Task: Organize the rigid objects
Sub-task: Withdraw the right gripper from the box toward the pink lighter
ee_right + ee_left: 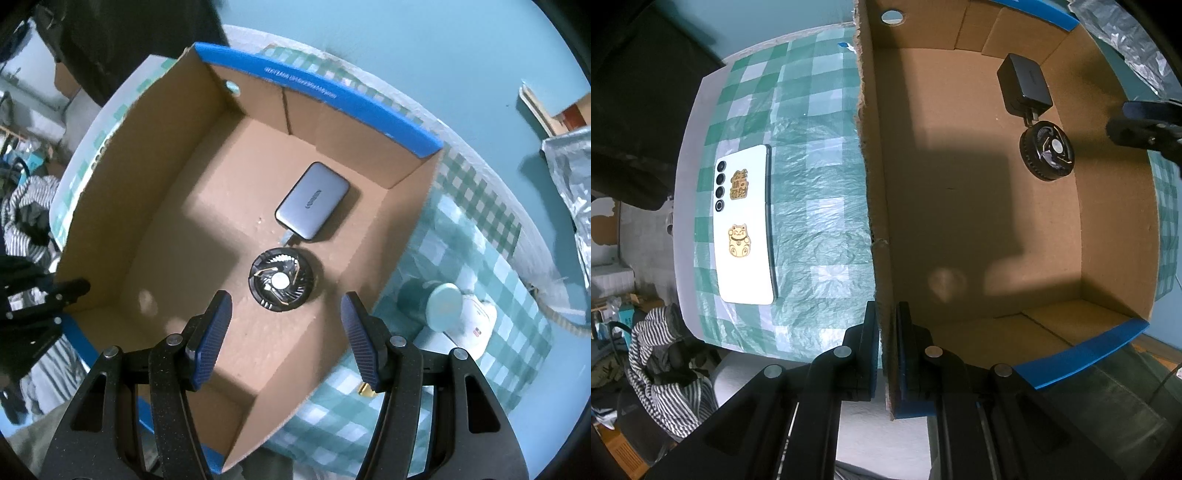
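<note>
An open cardboard box [960, 221] with blue rims stands on the checked tablecloth. Inside it lie a round black fan [1046, 150] and a dark charger block [1025, 84]. Both show in the right wrist view too: the fan [282, 279] and the grey charger [313, 200]. My left gripper [886, 332] is shut on the box's left wall [877, 258]. My right gripper [286, 325] is open and empty above the box [177, 206], just near of the fan. A white phone [744, 225] with gold stickers lies on the cloth left of the box.
A white item with a pale teal cap [458, 314] lies on the cloth right of the box. A small gold piece [367, 389] sits by the right finger. Striped clothing [668, 369] lies beyond the table's edge. Crinkled foil [569, 177] is at far right.
</note>
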